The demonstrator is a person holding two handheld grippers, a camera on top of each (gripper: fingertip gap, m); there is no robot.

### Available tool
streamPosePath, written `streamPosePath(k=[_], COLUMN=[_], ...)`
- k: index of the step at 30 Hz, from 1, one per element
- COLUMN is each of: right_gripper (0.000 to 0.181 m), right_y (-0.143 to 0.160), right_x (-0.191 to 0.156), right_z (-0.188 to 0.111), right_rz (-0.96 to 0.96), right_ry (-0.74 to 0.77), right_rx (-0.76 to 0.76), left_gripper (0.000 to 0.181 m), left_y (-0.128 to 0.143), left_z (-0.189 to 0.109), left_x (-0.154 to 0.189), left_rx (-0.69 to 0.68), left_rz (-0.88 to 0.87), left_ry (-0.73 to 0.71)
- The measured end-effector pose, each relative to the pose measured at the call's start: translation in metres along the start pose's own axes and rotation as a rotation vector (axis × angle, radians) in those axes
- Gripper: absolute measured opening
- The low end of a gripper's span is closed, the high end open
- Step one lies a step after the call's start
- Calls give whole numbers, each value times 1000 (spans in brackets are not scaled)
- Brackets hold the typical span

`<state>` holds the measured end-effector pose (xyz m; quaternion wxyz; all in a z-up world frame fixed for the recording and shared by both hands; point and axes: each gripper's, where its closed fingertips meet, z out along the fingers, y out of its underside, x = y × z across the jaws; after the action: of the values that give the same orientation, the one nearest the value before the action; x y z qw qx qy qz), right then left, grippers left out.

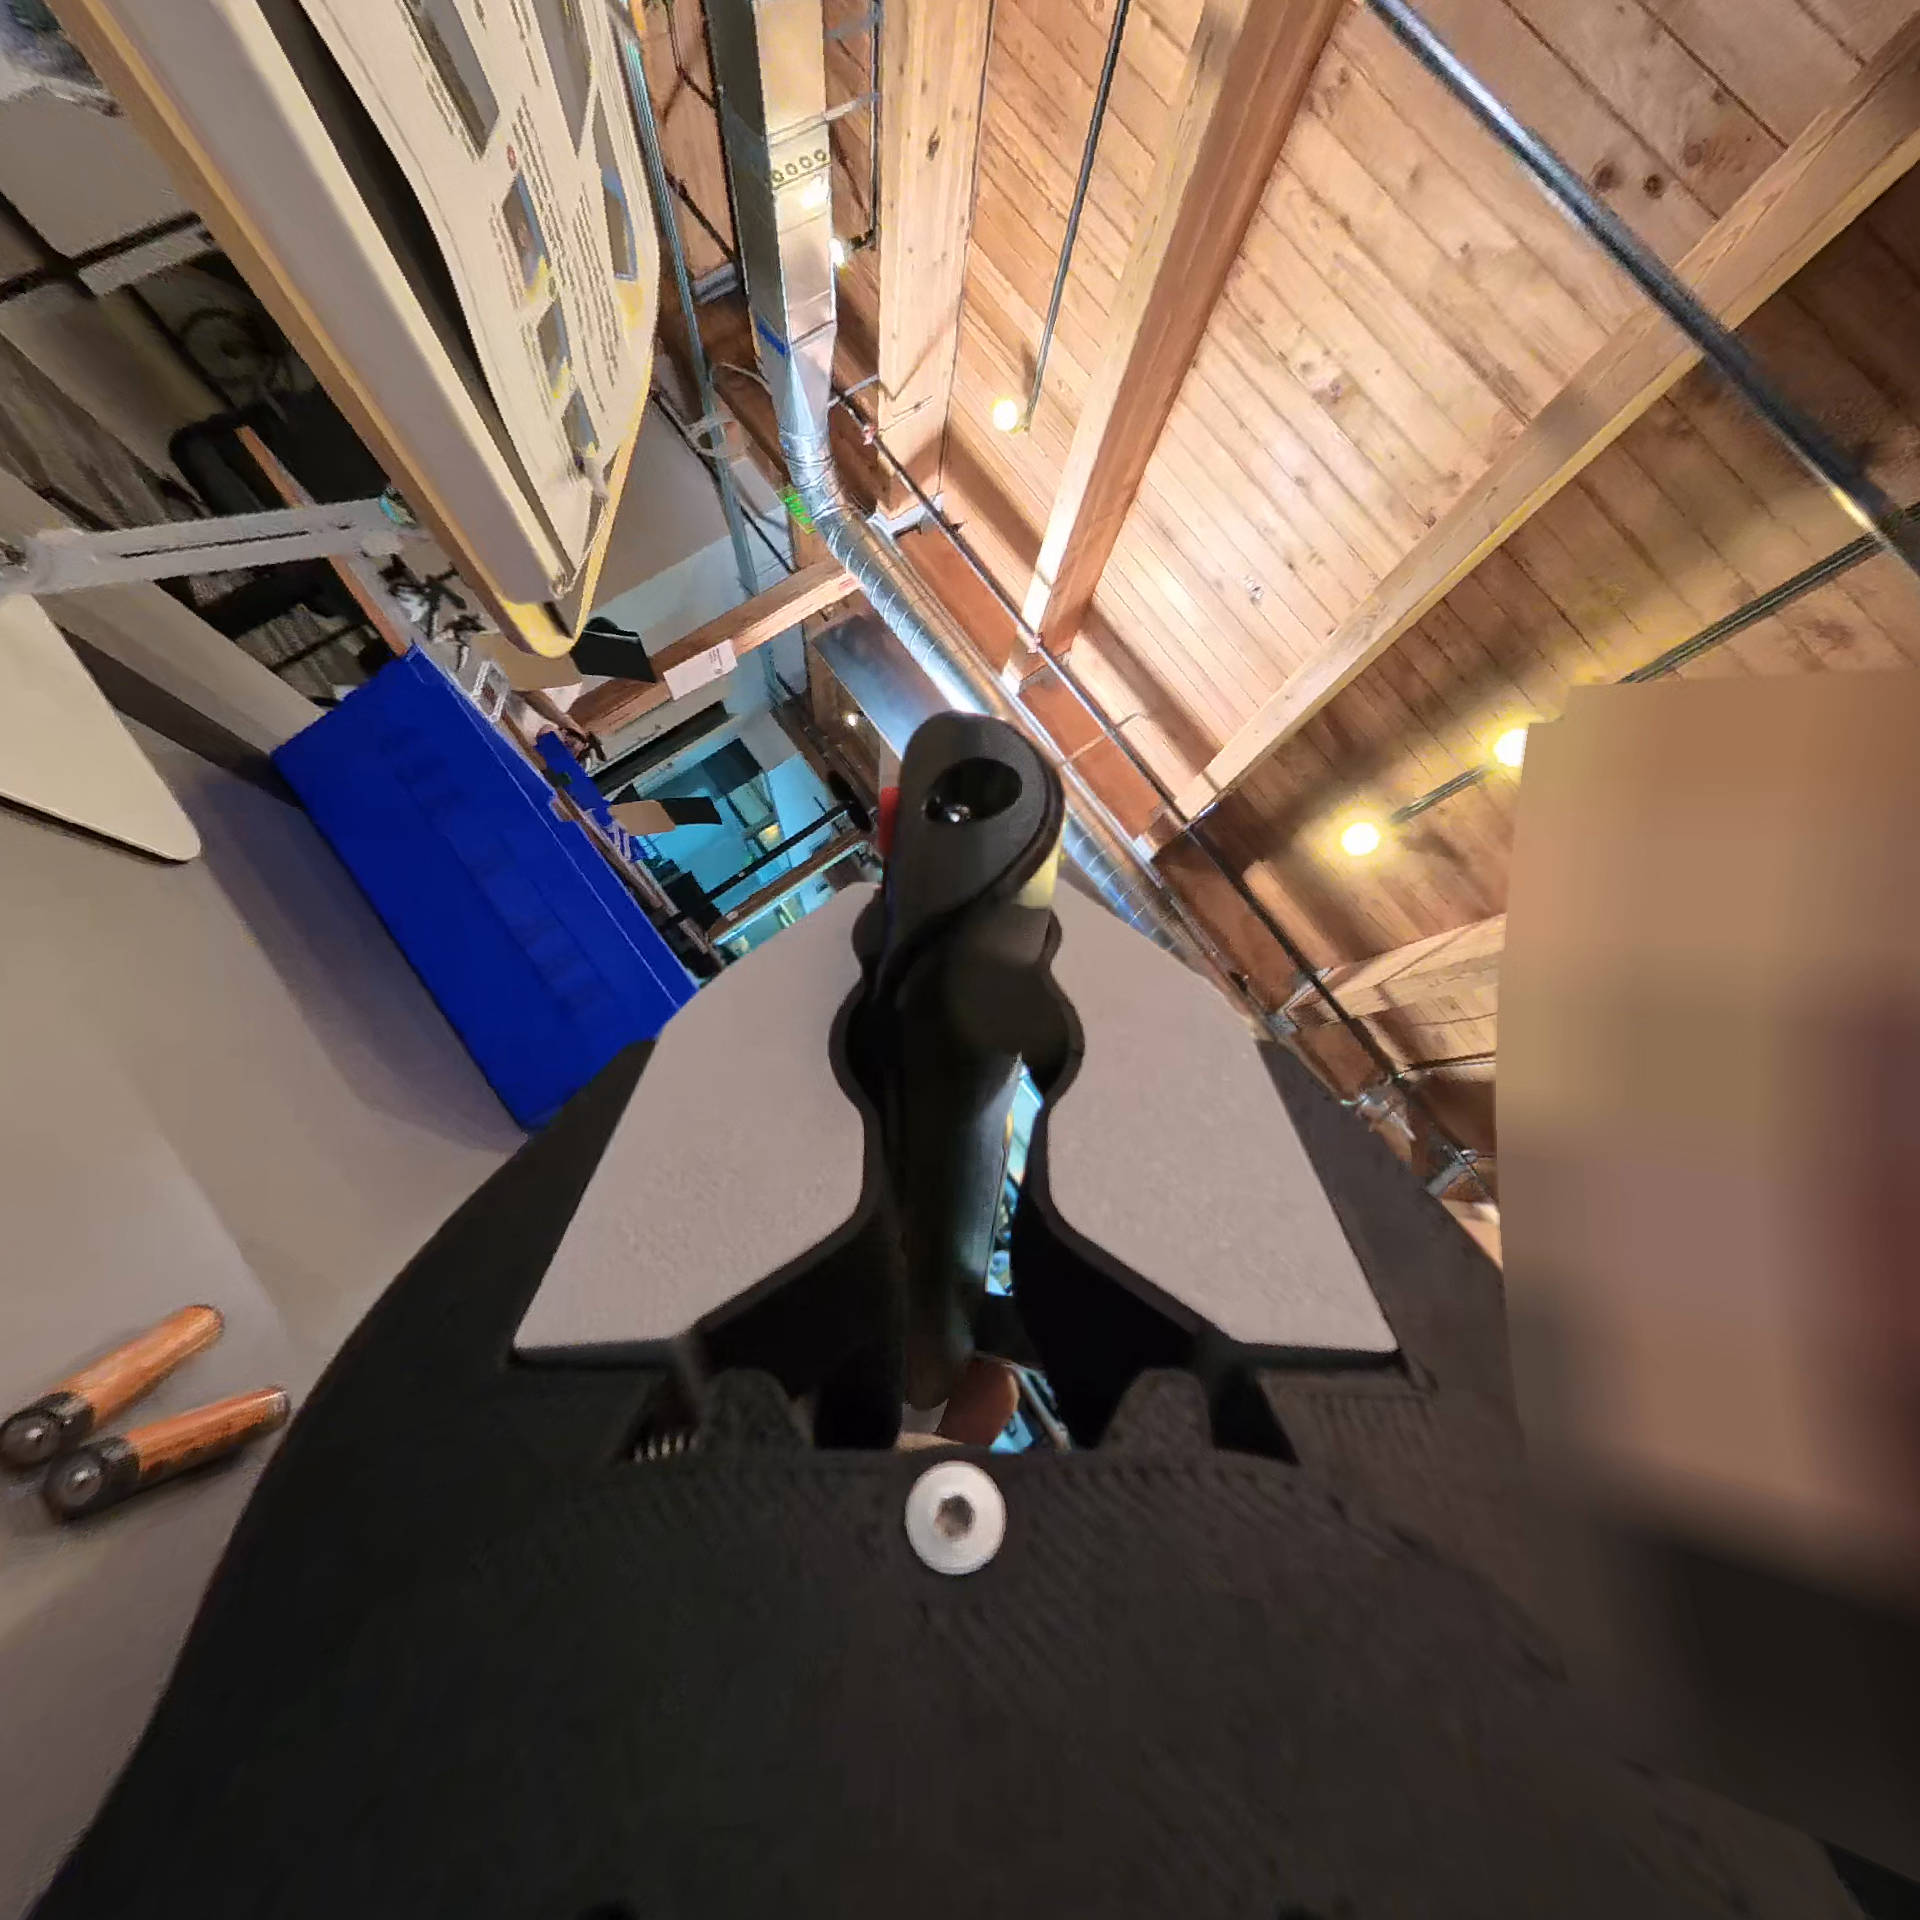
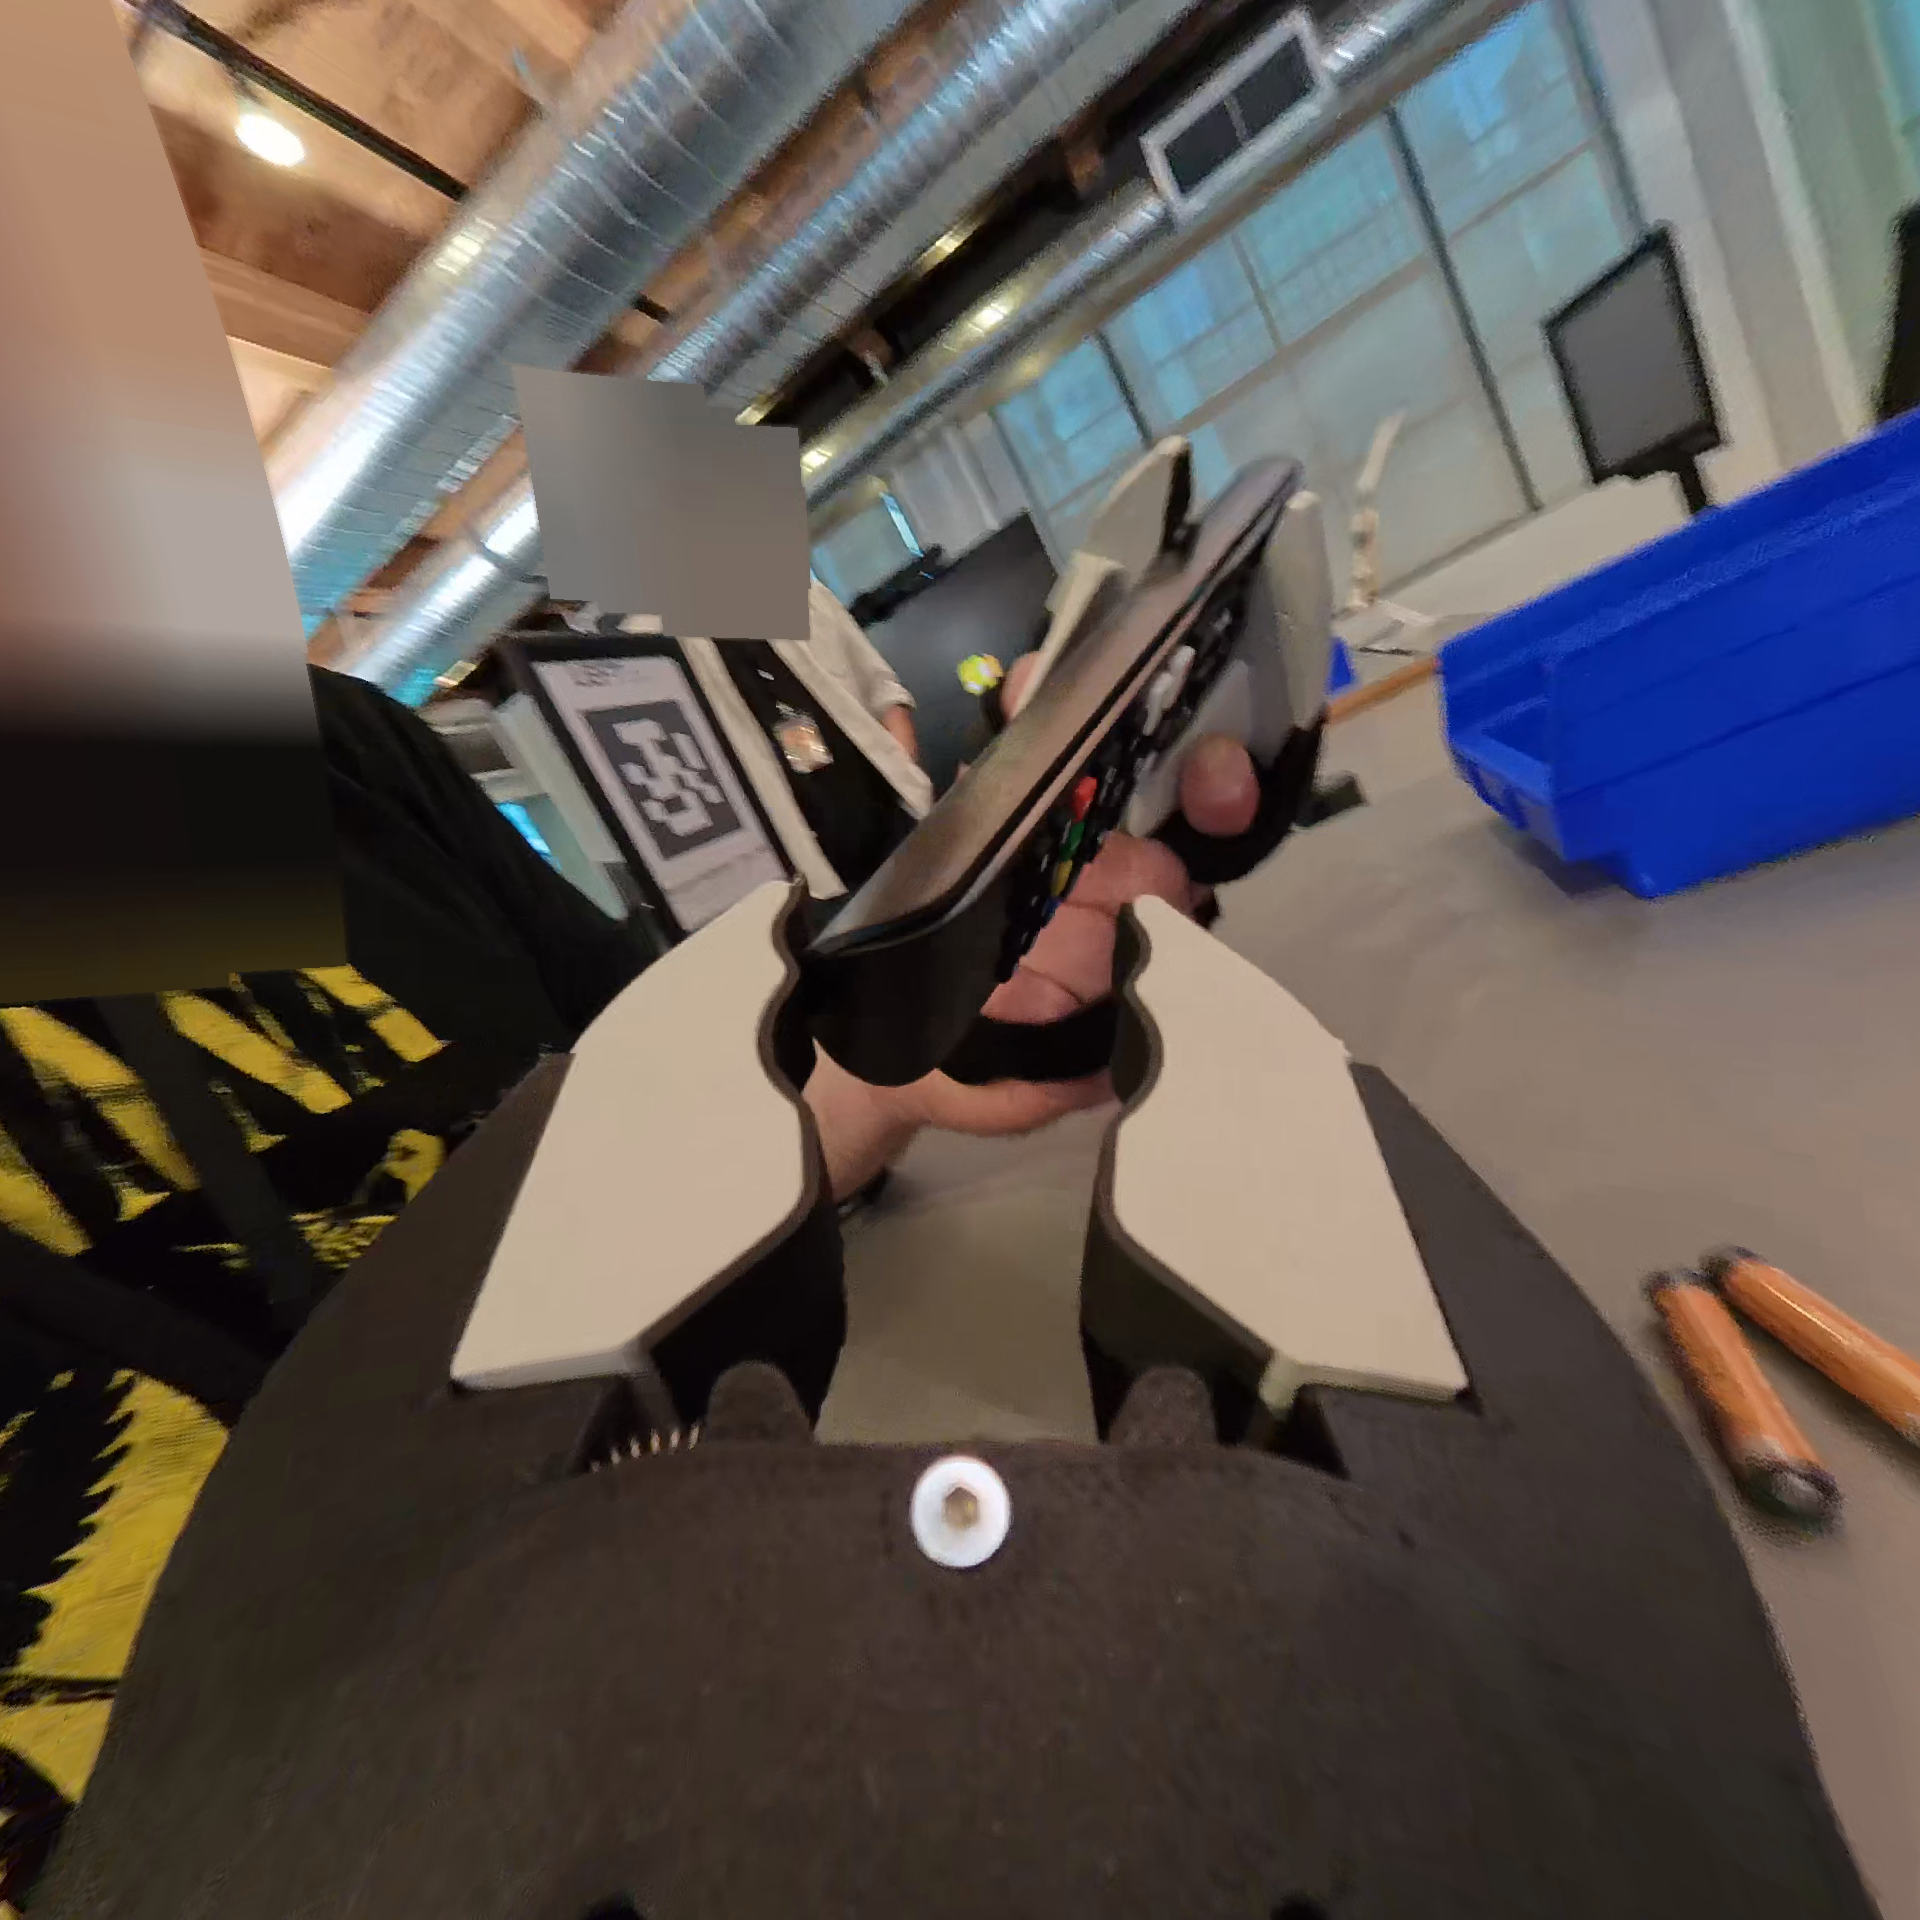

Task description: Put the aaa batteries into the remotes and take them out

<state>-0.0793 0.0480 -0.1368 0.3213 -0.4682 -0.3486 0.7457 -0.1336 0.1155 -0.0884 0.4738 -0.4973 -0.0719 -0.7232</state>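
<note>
**Remote clamped, batteries on table**

The black remote (image 1: 971,935) is clamped edgewise in the left gripper (image 1: 961,914) and held above the grey table (image 2: 1455,1091). The right gripper (image 2: 961,925) is spread apart at its near end. Two orange batteries (image 2: 1782,1371) are laid together on the table, their markings too blurred to be made out.

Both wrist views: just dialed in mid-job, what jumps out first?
A black remote held up in the air, clamped in the left gripper, with the right gripper open just short of its near end. Two orange AAA batteries lie loose side by side on the grey table, and a blue bin sits behind.
</note>
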Motion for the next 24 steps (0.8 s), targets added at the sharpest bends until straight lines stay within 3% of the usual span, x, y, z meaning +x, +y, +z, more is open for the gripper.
streamPosePath(k=[6,9,12,15,21,24], right_gripper=[63,59,48,35,26,24], right_y=[-6,-7,12,18,11,-1], right_x=[0,3,9,12,7,8], right_z=[-1,-3,-2,0,-5,-16], right_rz=[-66,-111,-123,-148,-111,-144], right_ry=[77,155,214,259,260,307], right_rx=[-67,-191,-420,-514,-504,-505], left_gripper=[23,23,23,24,25,42], left_y=[19,28,41,60,66,60], left_z=[7,11,17,25,36,44], left_x=[0,2,4,11,18,26], left_rx=[-137,-197,-254,-348,-403,-394], left_rz=[130,195,232,335,363,394], left_ry=[-33,-47,-55,-60,-25,-2])
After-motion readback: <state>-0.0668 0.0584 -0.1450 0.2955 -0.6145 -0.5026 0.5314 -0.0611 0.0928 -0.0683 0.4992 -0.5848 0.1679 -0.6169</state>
